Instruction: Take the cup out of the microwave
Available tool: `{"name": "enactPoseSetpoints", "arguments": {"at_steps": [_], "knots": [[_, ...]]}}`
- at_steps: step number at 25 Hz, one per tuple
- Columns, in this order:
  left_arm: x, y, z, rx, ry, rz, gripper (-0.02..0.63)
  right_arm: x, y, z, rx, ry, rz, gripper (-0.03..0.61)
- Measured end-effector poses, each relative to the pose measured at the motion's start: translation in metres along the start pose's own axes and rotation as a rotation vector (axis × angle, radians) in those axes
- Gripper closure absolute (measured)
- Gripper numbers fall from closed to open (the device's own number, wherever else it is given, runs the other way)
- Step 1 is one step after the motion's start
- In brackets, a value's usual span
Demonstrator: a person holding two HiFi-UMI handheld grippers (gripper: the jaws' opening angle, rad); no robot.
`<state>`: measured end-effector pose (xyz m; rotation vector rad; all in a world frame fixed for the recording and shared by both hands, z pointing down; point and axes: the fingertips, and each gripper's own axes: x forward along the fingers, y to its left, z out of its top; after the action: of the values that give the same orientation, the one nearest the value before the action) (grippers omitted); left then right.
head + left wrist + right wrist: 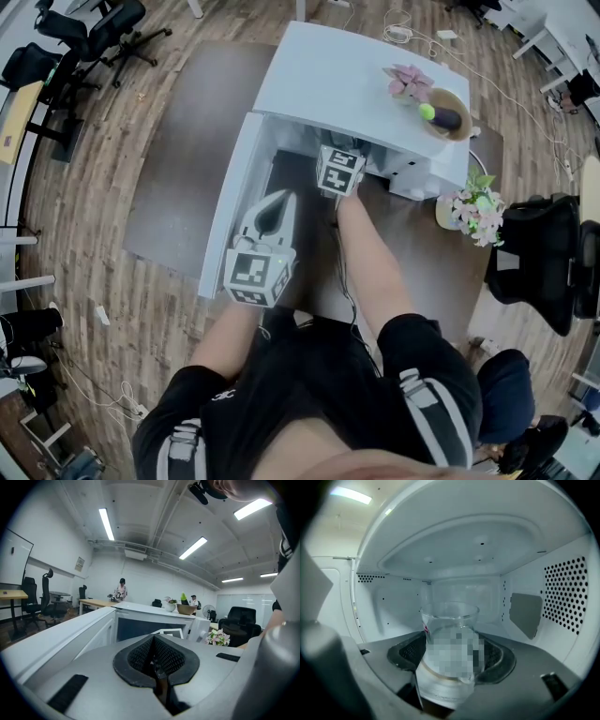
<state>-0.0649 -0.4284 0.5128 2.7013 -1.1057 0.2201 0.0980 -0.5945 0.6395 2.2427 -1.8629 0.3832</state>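
Right claw: reached into the open microwave, with its jaws closed against both sides of the cup. I judge this a hold, low on the body. The cup is clear glass, upright, deep inside the cavity, with the perforated side wall to its right and the cavity ceiling close above its rim. I cannot tell whether it holds liquid. Left claw: jaws together, nothing between them, held outside the oven just beside the open door, which stands out to the left over the dark surface. Task status, as I judge it: grasp made, withdrawal not yet done. Hazards noted. First, smooth glass held low may pivot or slip between the pads if I pull back sharply. Second, lifting too high on the way out would knock the rim against the ceiling, while dragging too low would catch the base on the cavity's front edge. Third, my left claw sits near the exit path, so a wide swing could strike it or the door. Fourth, a jolt to the oven may disturb the bowl on top.
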Motion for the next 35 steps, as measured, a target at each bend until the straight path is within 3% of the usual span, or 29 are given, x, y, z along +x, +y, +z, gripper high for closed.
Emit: {"name": "enactPoseSetpoints", "arguments": {"at_steps": [12, 22, 35], "knots": [[-0.023, -0.001, 0.018, 0.017, -0.039, 0.003, 0.612, -0.066, 0.011, 0.01, -0.001, -0.099, 0.025, 0.265], [-0.047, -0.027, 0.041, 0.034, -0.073, -0.044, 0.612, -0.16, 0.022, 0.008, -0.021, -0.088, 0.066, 0.267], [-0.076, -0.056, 0.066, 0.054, -0.132, -0.079, 0.612, -0.288, 0.006, 0.089, -0.063, -0.269, 0.055, 0.267]]}}
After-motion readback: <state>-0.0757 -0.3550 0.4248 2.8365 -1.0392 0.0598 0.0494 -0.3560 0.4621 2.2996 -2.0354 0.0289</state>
